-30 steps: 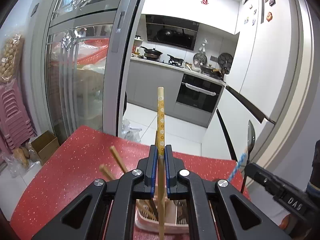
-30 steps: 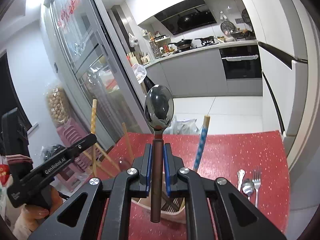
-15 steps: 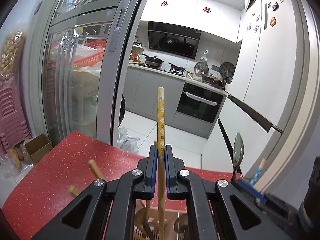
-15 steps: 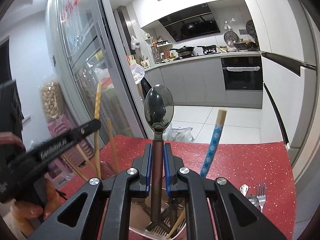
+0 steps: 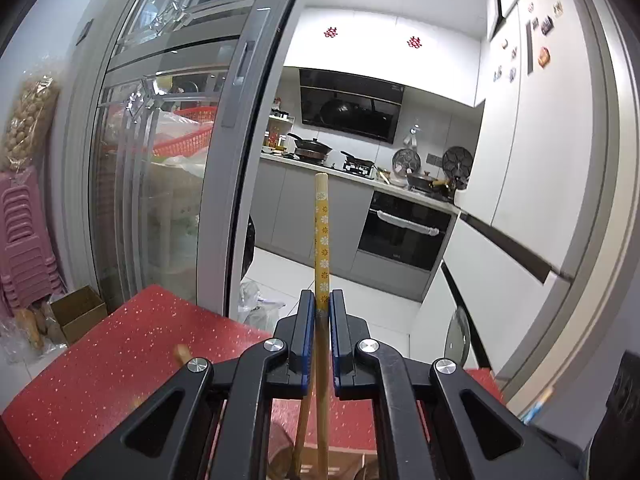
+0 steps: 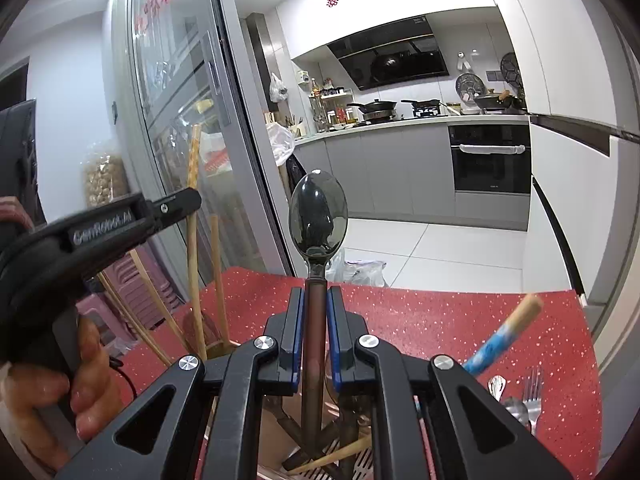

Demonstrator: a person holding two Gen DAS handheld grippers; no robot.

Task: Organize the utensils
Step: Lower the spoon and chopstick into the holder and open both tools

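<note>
My left gripper (image 5: 319, 304) is shut on a yellow flower-patterned chopstick (image 5: 321, 232) that stands upright, its lower end reaching down behind the jaws toward a utensil holder (image 5: 328, 456). My right gripper (image 6: 314, 300) is shut on a dark-handled spoon (image 6: 318, 218), bowl up, with the handle going down into the same holder (image 6: 360, 458). In the right wrist view the left gripper (image 6: 176, 204) shows at the left, gripping that chopstick (image 6: 193, 240). Plain wooden chopsticks (image 6: 218, 280) and a blue-patterned chopstick (image 6: 504, 338) lean in the holder.
The holder stands on a red speckled table (image 6: 420, 320). A fork (image 6: 532, 392) and small spoons (image 6: 498, 386) lie on the table at the right. A glass sliding door (image 5: 168, 168) stands at the left, the kitchen beyond. A hand (image 6: 86, 380) holds the left gripper.
Both grippers have sunk toward the holder, each carrying its utensil lower into it. The views have tilted up, so the holder and its leaning chopsticks now sit lower in frame.
</note>
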